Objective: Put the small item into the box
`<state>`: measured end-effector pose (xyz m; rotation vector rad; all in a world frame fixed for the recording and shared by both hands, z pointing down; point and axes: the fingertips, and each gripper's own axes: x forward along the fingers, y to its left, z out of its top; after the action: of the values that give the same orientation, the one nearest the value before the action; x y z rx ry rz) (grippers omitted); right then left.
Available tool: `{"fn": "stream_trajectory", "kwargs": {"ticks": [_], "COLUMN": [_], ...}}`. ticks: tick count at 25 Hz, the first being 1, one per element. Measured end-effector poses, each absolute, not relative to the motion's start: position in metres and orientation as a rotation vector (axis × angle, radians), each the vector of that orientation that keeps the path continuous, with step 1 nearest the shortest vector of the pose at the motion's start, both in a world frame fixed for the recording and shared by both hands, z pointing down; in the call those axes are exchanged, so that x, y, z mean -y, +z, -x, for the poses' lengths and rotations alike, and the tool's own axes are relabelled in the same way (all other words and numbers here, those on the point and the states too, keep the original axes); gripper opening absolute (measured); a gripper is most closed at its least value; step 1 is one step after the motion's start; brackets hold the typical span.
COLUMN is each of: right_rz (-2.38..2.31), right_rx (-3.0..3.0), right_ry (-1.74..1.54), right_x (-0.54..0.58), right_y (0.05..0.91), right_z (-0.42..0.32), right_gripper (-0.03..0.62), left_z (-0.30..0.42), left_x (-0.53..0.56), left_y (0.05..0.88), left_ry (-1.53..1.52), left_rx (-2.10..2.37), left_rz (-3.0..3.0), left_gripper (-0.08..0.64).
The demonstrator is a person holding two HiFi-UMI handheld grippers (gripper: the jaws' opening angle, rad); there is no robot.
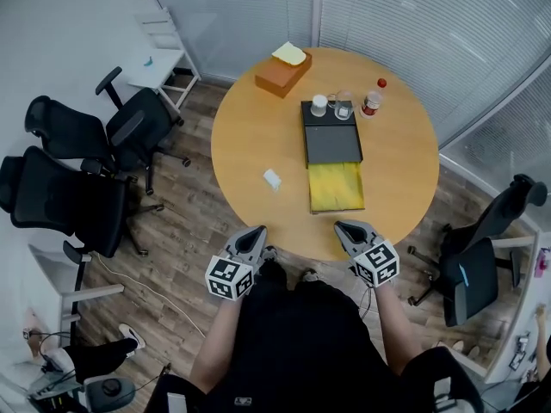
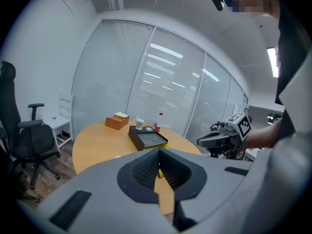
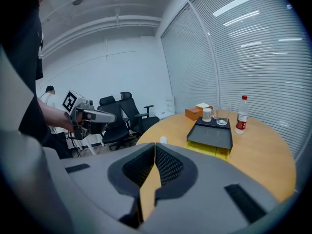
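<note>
- The left gripper point(image 2: 158, 152) was clenched on nothing, its jaws meeting at the tips. It hung just off the near edge of the table point(image 1: 250, 136), which looked like a rest pose with the task not yet begun.
- The right gripper point(image 3: 154, 146) was likewise closed and empty. It was level with the left one and well apart from it, and both pointed in over the table.
- The item point(image 1: 272, 178) (white, and too small to say what it was) lay flat on bare wood, ahead of the left gripper and slightly to its right. That gripper seemed the nearer for the pick, though its jaws would have to part first.
- The box point(image 1: 335, 188) sat just right of the item, not touching it. Its yellow part stuck out toward the person from under a black tray point(image 1: 331, 140), probably left open so the item could drop straight in.
- Nothing lay between the grippers and the item, nor between the item and the yellow part.
- At the tray's far end stood a cup point(image 1: 319, 104) and a glass point(image 1: 343, 107), with a bottle point(image 1: 372, 98) just beside them. All were beyond the likely path and at risk only from an overshot reach.
- An orange carton point(image 1: 281, 74) with a pale sheet on top sat near the far edge.
- Around the table stood chairs point(image 1: 86, 196), out of the way.
</note>
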<state>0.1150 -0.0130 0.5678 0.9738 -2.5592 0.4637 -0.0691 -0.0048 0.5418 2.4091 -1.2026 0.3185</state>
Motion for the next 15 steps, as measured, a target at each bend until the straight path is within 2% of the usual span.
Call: {"fn": "stream_trajectory", "kwargs": {"ticks": [15], "right_rz": [-1.048], "right_rx": [2.498], "right_ry": [0.487], "right_x": [0.061], "right_y": [0.577], "right_z": [-0.021], "right_gripper": [0.005], "left_z": [0.140], "left_x": [0.076], "left_y": [0.549], "left_ry": [0.335], "left_rx": [1.041], "left_rz": [-2.482], "left_gripper": [0.006]}}
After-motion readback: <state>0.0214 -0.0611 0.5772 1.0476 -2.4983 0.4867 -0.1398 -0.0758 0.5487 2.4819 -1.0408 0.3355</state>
